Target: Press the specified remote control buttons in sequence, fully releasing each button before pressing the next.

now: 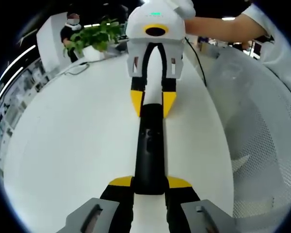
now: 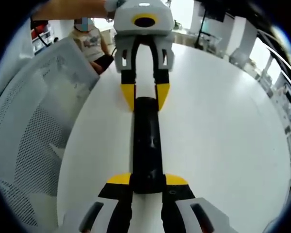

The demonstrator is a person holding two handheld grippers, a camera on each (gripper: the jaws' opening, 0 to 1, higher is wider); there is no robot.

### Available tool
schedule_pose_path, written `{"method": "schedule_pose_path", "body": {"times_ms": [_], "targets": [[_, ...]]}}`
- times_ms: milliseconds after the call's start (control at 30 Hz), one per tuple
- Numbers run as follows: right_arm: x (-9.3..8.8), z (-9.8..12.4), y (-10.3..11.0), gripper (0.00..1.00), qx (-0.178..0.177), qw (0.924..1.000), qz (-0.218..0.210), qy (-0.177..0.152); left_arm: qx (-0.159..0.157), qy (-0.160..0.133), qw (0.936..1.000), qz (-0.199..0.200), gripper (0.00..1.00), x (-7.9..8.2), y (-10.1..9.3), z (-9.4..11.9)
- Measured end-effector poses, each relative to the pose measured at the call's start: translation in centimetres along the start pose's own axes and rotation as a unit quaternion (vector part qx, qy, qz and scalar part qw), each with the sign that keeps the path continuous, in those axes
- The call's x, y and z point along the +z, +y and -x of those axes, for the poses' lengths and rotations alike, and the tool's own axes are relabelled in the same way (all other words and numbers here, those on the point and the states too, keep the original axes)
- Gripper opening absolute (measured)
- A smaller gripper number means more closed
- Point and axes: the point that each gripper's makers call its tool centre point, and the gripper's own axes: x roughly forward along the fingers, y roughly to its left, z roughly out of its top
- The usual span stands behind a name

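I had the black remote control (image 1: 149, 150) pinched between both pairs of tongs, one at each end, and it stretched straight out over the white table (image 1: 72, 145) between them. In the left gripper view my left gripper (image 1: 149, 187) was clenched on the near end of the remote, its yellow-tipped fingers (image 1: 120, 182) pressed against either side of the black body. At the far end the right gripper (image 1: 153, 103) came in facing me, its own yellow tips closed on the other end of the remote, with a green light glowing on top of its white housing. I could make out a round button or two along the remote's upper face, but not clearly enough to tell which. In the right gripper view it read the same from the other side: my right gripper (image 2: 146, 184) gripped the remote (image 2: 146, 141) at the near end, and the left gripper (image 2: 145, 97) held the far end. A white mesh chair back (image 2: 34, 126) stood just beside the table (image 2: 223, 136) edge. A potted green plant (image 1: 94, 39) sat on the table well beyond the grippers, and a person sat behind the table's far side.
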Motion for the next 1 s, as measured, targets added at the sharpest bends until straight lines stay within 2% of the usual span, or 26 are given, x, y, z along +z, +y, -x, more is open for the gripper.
{"method": "schedule_pose_path", "body": {"times_ms": [433,733,1000], "targets": [[0.2,0.8,-0.7,0.19,-0.019,0.9998,-0.001,-0.006,0.002,0.000,0.9999,-0.013,0.23,0.7,1.0,0.6],[0.8,2.4,-2.4,0.19,-0.050,0.9987,0.001,-0.009,0.017,-0.005,0.9994,-0.031,0.23,1.7,2.8,1.5],[1.0,2.8,-4.3,0.19,-0.063,0.9979,0.002,-0.013,0.021,-0.005,0.9989,-0.041,0.23,2.2,4.5,2.0]]}}
